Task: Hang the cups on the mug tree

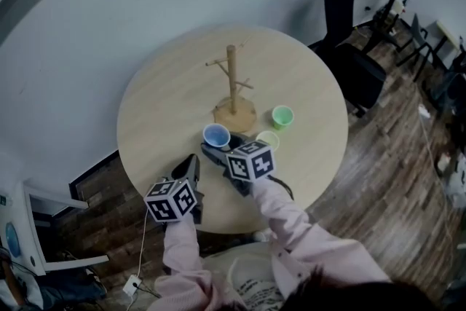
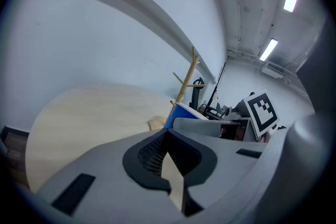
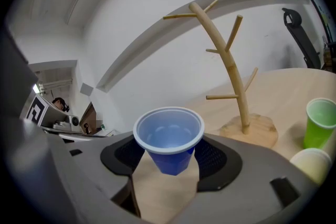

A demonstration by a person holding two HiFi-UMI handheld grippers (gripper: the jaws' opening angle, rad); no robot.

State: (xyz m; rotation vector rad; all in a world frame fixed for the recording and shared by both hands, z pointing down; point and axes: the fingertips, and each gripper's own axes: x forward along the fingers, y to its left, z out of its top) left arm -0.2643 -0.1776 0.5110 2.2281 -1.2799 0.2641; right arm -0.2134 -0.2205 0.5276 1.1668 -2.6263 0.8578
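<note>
Blue cup [image 3: 169, 139] is in the right gripper [image 3: 170, 161], over the near part of the surface [image 1: 167, 105], a bit in from the near edge. The fingers [image 3: 212, 157] are clamped on its side wall from both sides, just under the rim, mouth up. It looks to be clear of the wood, but I wouldn't swear to it.

It looks like a thin disposable plastic cup, so I'd guess it weighs next to nothing, the wall flexes and it'll buckle or pop out if you squeeze hard. The rolled rim is probably the stiffest bit, so gripping right below it seems sensible. There's no handle, so my guess is it has to go upside down over a peg.

The left gripper [image 2: 168, 136] sits beside it at the near edge, fingers pinched together on nothing.

A little further in are a pale cup [image 3: 315, 162] and then a green cup [image 3: 321, 122], both upright on the surface toward the right edge and probably just as flimsy.

The mug tree [image 3: 231, 68] stands around the middle of the surface, every peg bare.
</note>
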